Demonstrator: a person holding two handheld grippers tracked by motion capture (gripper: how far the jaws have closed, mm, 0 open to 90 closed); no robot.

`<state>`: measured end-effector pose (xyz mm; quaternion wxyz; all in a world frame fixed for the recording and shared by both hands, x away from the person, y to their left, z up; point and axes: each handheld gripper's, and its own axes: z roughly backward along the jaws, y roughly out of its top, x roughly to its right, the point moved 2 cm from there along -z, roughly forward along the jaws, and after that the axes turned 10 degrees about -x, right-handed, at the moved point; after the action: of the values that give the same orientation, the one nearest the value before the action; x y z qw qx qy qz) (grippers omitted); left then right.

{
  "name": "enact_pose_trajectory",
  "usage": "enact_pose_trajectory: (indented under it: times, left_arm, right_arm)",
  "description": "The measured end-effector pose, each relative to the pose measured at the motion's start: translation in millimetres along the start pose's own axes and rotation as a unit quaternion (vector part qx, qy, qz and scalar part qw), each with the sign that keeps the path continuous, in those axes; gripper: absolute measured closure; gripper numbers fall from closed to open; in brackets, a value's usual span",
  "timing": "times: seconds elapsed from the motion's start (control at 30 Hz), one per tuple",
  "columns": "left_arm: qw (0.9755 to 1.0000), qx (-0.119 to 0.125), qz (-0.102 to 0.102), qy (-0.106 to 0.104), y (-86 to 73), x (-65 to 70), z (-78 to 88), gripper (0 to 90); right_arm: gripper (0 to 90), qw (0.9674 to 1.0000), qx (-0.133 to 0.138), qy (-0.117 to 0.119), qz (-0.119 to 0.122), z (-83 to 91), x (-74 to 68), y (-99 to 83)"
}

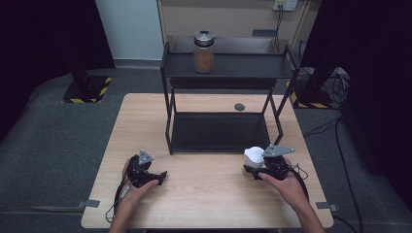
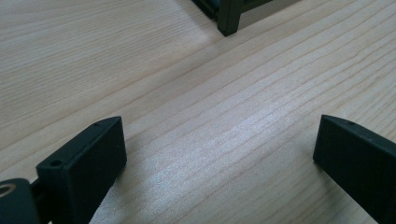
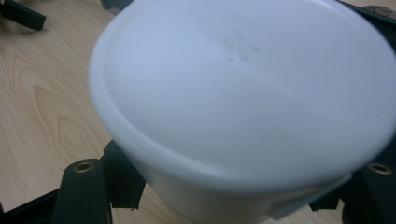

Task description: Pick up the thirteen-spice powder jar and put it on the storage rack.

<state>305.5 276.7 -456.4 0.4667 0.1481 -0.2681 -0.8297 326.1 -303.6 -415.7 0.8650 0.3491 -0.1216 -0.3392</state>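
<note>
Right tongs (image 1: 253, 171) closed on a white tub (image 1: 253, 156), near the right front of the wooden counter (image 1: 204, 194), just ahead of the person's right hand (image 1: 286, 187). In the right gripper view the tub (image 3: 243, 102) sits between the two black jaws, its flat white top tilted toward the camera, pads pressed against its sides; whether its base touches the counter cannot be told. Left tongs (image 1: 163, 175) lie low on the counter at the left front, held by the left hand (image 1: 133, 189); in the left gripper view the jaws stand wide apart with bare wood (image 2: 210, 130) between them, gripping nothing. A black two-tier shelf rack (image 1: 228, 73) stands at the back middle of the counter, one foot (image 2: 229, 18) visible ahead of the left tongs. A glass jar (image 1: 204, 52) with brown contents and a metal lid stands upright on the rack's top shelf, well apart from both tongs.
</note>
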Motion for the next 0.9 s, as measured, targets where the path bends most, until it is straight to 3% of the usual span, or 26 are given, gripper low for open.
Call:
enact_pose_trajectory:
  times: [0.23, 0.33, 0.43, 0.7, 0.9]
  left_arm:
    - [1.0, -0.001, 0.0, 0.0, 0.2, 0.1, 0.1, 1.3]
    - [1.0, 0.0, 0.0, 0.0, 0.0, 0.0, 0.0, 1.3]
    - [1.0, 0.0, 0.0, 0.0, 0.0, 0.0, 0.0, 1.3]
    - [1.0, 0.001, 0.001, 0.0, -0.1, 0.1, -0.1, 1.3]
    - [1.0, 0.0, 0.001, 0.0, -0.1, 0.1, -0.1, 1.3]
  right_arm:
    - [31.3, 1.0, -0.002, 0.008, 0.004, 0.8, 2.9, 1.0]
    - [31.4, 0.9998, -0.004, 0.006, 0.021, 5.5, 0.6, 5.8]
    - [31.3, 0.9995, 0.006, 0.02, 0.025, 11.4, 3.1, 10.0]
    - [31.4, 0.998, -0.012, 0.03, 0.055, 14.4, 9.4, 36.6]
    - [31.3, 0.9975, -0.017, 0.033, 0.061, 16.7, 15.2, 50.4]
